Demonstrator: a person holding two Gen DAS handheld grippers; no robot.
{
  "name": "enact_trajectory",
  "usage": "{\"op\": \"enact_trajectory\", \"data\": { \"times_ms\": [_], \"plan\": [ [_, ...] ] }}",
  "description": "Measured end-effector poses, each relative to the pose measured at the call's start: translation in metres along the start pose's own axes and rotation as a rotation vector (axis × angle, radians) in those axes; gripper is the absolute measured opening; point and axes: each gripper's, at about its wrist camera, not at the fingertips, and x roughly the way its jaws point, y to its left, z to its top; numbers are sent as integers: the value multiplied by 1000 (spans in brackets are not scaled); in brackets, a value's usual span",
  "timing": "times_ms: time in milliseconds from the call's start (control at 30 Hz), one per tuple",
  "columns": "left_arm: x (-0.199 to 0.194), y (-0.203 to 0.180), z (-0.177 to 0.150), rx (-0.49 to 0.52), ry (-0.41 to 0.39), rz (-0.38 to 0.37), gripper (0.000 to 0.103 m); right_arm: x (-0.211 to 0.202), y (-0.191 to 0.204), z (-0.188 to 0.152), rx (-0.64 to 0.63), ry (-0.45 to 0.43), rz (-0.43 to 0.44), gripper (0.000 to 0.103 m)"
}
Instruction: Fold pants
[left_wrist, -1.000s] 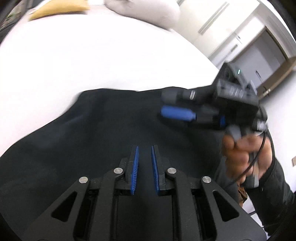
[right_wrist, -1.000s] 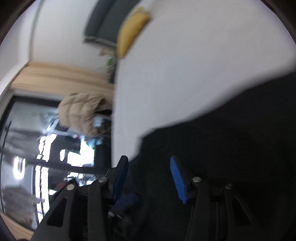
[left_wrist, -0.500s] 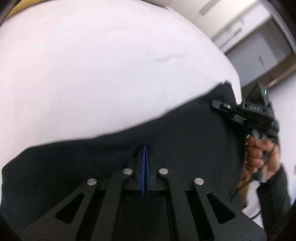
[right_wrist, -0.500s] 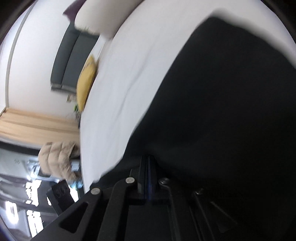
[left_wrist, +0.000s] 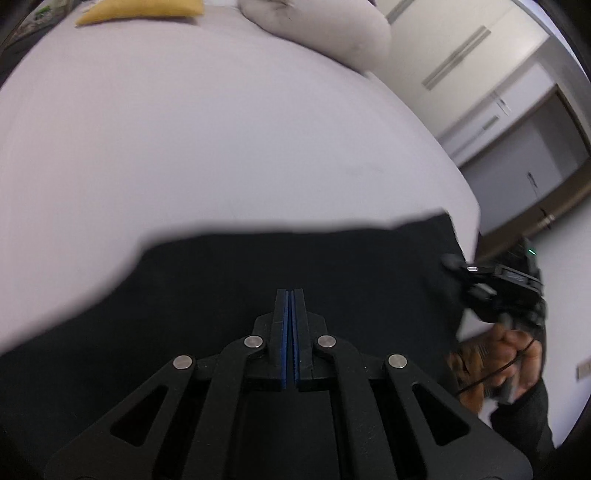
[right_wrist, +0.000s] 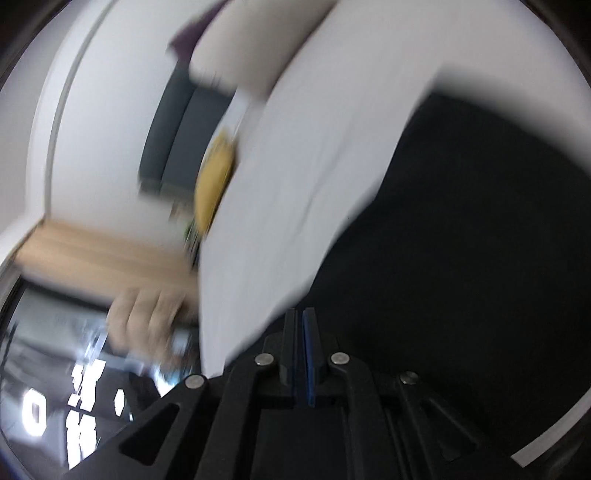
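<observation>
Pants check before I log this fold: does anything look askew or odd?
Nothing damaged. The black pants lie at the white bed's near edge; their far edge runs uneven, one corner sticking out by the right gripper.

No legible text or labels

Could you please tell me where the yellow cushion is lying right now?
In the left wrist view the yellow cushion lies at the top left, on the far part of the white bed, left of the white pillow and well beyond the black pants.

Even daylight; right wrist view motion-blurred; fisheye edges bent, vignetted.
</observation>
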Motion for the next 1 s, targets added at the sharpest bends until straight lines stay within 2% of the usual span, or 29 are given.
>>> {"op": "enact_trajectory", "data": {
  "times_ms": [67,133,167,233,333,500,567,600,700,767,800,833,933,1000],
  "plan": [
    [0,-7,-28,33,39,15,1,24,-3,-29,-7,104,8,7],
    [2,-5,-57,63,88,46,0,32,-14,-45,6,133,-40,0],
    [2,-2,-68,65,102,50,0,31,-20,-49,22,125,-30,0],
    [-8,9,-86,53,81,23,0,16,-32,-47,58,84,-26,0],
    [-18,18,-101,55,59,19,0,-14,-38,-36,37,4,-115,0],
    [-29,25,-121,37,43,28,0,-83,-82,-13,119,-165,-229,0],
    [-41,31,-141,36,39,24,0,-103,-85,-8,106,-207,-312,0],
    [-45,28,-157,38,38,22,0,-112,-82,-2,89,-230,-379,0],
    [-70,36,-173,50,42,32,0,-134,-68,8,49,-303,-569,1],
    [-86,41,-175,54,38,56,0,-144,-51,4,9,-342,-649,15],
    [-98,44,-175,57,19,70,1,-147,-39,-1,-20,-357,-653,20],
    [-105,41,-172,59,-3,73,1,-146,-32,-6,-36,-351,-621,22],
    [-145,64,-161,23,-110,79,1,-116,-3,-31,-94,-232,-416,22],
    [-155,84,-151,-25,-151,84,1,-69,20,-59,-130,-102,-250,23]
  ]
}}
